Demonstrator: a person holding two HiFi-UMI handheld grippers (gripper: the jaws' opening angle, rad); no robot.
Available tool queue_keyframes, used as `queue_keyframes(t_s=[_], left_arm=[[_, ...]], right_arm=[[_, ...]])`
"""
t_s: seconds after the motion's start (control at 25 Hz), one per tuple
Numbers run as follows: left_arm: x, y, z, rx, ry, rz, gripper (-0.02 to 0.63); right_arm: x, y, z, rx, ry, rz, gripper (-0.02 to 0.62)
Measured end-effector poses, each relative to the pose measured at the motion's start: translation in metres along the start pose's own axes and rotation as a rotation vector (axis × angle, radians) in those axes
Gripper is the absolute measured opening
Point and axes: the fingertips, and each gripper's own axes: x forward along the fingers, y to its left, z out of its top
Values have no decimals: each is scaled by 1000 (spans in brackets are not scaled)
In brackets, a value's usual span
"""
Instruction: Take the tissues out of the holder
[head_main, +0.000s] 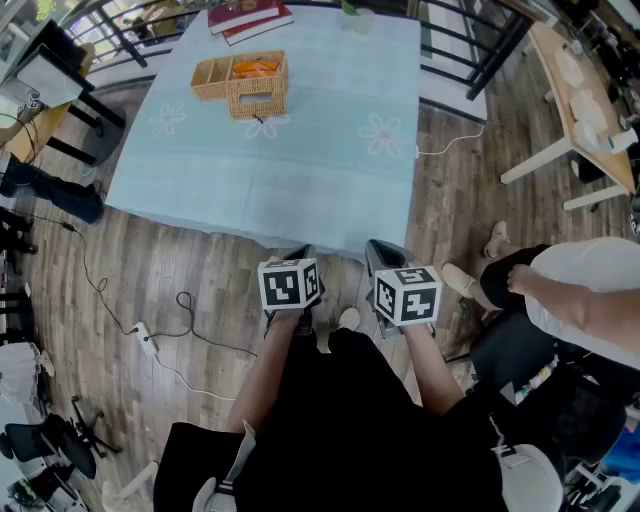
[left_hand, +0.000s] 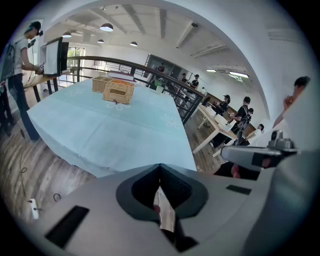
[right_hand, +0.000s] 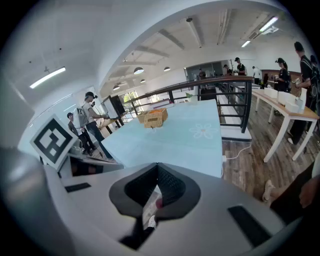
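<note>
One tissue holder (head_main: 256, 98) at eleven o'clock on the worktop (head_main: 330, 180), well apart from us.
We hold the left gripper (left_hand: 159, 169) and right gripper (right_hand: 157, 167) pinched together, nothing between the jaws, off the worktop's six o'clock edge. No tissue shows yet. We expect light, soft, tear-prone sheets: pinch the topmost fold at the slot (left_hand: 118, 92), draw gently.

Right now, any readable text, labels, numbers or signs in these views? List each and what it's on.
No readable words or numbers in any view.
White cubes with black square markers: coded patterns, no letters.
Woven wicker tissue holder: no label visible.
Dark red books behind it: any cover print is too small to read.
</note>
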Motion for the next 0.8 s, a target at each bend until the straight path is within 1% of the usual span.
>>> queue_keyframes(t_s=[0.12,0.28,0.4,0.56,0.8], left_arm=[[-10,-2,2,21,-49,16,11],[-31,4,-14,24,-86,22,11],[-54,13,-36,24,-96,10,11],[-91,37,-75,32,-97,1,11],[-137,64,-129,83,-70,-38,11]], right_arm=[[5,3,-14,-16,39,-24,11],[4,27,-33,-11,63,-9,11],[-5,53,-54,-9,67,-15,11],[-22,96,-90,-4,69,-51,12],[-50,165,-135,51,7,-66,12]])
